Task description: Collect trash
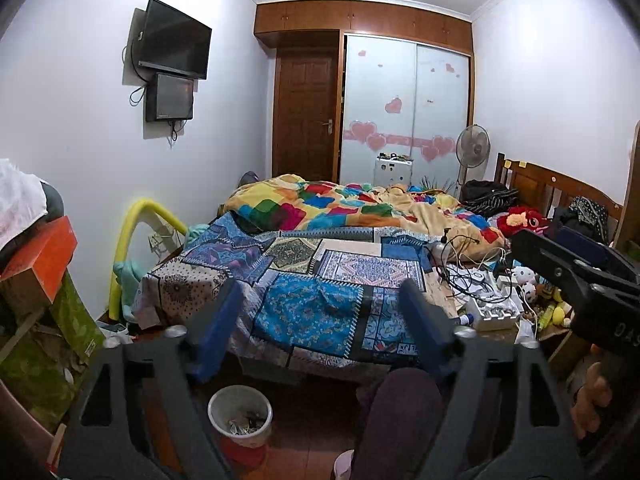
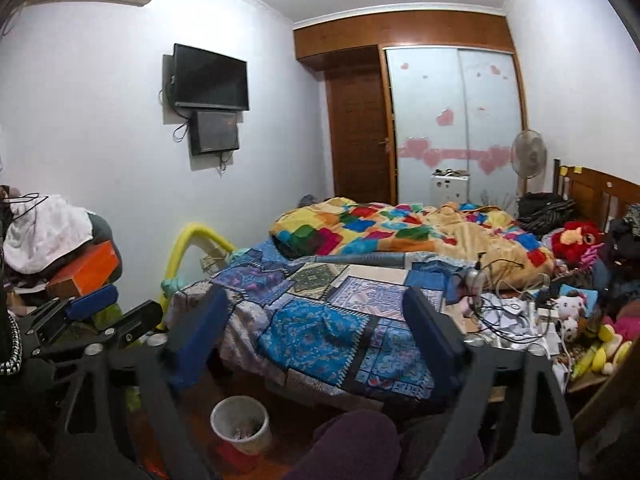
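Left wrist view: left gripper (image 1: 320, 312) pointing over the foot of the bed (image 1: 320, 292), jaws standing wide apart with nothing between the blue pads (image 1: 218, 320); white waste bin (image 1: 240, 414) sitting on the floor just below the bed's foot, holding scraps of trash (image 1: 242, 424); right gripper (image 1: 576, 268) reaching in at the right of the bed, over a jumble of cables (image 1: 476, 276) and plush toys (image 1: 524, 218); a hand (image 1: 594, 400) gripping its handle; a knee in dark purple cloth (image 1: 400, 412) showing beside the bin. Right wrist view: right gripper (image 2: 314, 320) likewise facing the bed (image 2: 320, 320), jaws spread wide and holding nothing; waste bin (image 2: 239, 422) lying on the floor below the bed's foot, trash (image 2: 242, 434) showing inside; left gripper (image 2: 104, 312) appearing left of the bed, beside an orange box (image 2: 86, 268), its jaws parted and holding nothing; television (image 2: 208, 78) hanging on the wall left of the bed.
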